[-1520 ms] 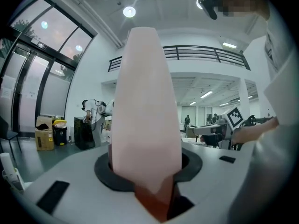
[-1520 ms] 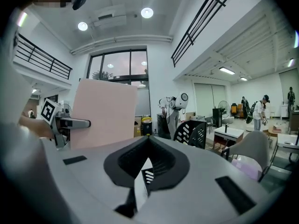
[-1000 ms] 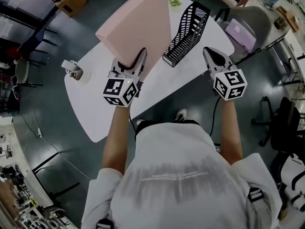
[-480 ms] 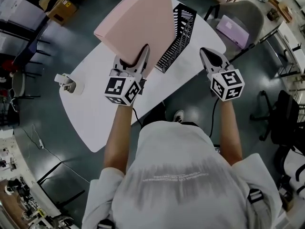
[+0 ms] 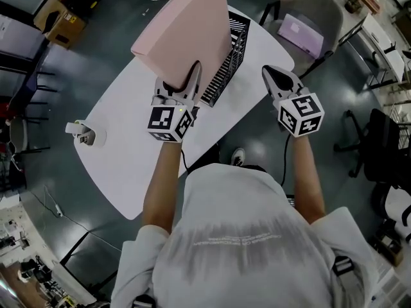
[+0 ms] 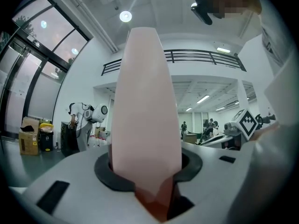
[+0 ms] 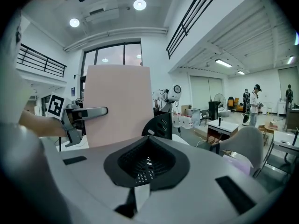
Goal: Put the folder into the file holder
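Note:
A large pink folder [image 5: 186, 34] stands upright over the white table [image 5: 122, 159], and my left gripper [image 5: 178, 82] is shut on its lower edge. In the left gripper view the folder [image 6: 147, 101] fills the gap between the jaws [image 6: 149, 171]. The black mesh file holder [image 5: 226, 56] stands on the table just right of the folder, which overlaps its left side in the head view. My right gripper [image 5: 270, 74] hovers right of the holder, shut and empty. The right gripper view shows its closed jaws [image 7: 147, 164], the folder [image 7: 117, 106] and the holder [image 7: 161, 122] beyond.
A small white device [image 5: 83, 133] sits at the table's left end. A grey chair [image 5: 308, 24] with a purple item on it stands behind the table's right end. A dark office chair [image 5: 379, 153] is at the right, and a cardboard box [image 5: 61, 8] lies on the floor at upper left.
My left gripper has carried the folder rightward, so it now overlaps the file holder's left side. The right gripper has drifted a little toward the holder, still shut.

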### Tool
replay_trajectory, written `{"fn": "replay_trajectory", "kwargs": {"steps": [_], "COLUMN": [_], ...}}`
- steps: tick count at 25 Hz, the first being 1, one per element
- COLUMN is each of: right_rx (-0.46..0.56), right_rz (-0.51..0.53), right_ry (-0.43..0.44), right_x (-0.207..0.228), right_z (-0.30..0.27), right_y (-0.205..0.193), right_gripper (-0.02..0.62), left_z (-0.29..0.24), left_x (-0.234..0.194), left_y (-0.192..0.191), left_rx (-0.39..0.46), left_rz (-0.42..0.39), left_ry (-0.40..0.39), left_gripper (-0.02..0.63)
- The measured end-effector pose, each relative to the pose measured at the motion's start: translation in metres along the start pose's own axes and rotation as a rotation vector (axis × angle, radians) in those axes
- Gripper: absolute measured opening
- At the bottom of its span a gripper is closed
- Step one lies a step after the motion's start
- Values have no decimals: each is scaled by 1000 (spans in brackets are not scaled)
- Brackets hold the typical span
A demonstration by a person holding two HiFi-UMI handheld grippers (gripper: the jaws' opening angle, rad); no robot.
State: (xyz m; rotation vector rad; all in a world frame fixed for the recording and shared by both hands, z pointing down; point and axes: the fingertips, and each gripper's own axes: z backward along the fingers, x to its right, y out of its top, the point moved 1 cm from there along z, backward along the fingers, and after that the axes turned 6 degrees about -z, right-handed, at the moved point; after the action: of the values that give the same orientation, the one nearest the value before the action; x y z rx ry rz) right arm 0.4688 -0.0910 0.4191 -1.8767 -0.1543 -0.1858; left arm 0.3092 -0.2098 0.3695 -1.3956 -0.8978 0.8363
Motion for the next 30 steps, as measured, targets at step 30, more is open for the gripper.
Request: {"fn": "replay_trajectory", "kwargs": {"steps": [30], "right_rx": [-89], "right_rz": [-80], "right_ry": [-68], "right_x": [32], "right_z": [-2], "right_y": [-36], "right_gripper": [26], "left_z": [-36], "left_x": [16], "left_y": [-52], "left_rx": [39], "left_rz": [28], "left_ry": [22], "left_gripper": [178]}}
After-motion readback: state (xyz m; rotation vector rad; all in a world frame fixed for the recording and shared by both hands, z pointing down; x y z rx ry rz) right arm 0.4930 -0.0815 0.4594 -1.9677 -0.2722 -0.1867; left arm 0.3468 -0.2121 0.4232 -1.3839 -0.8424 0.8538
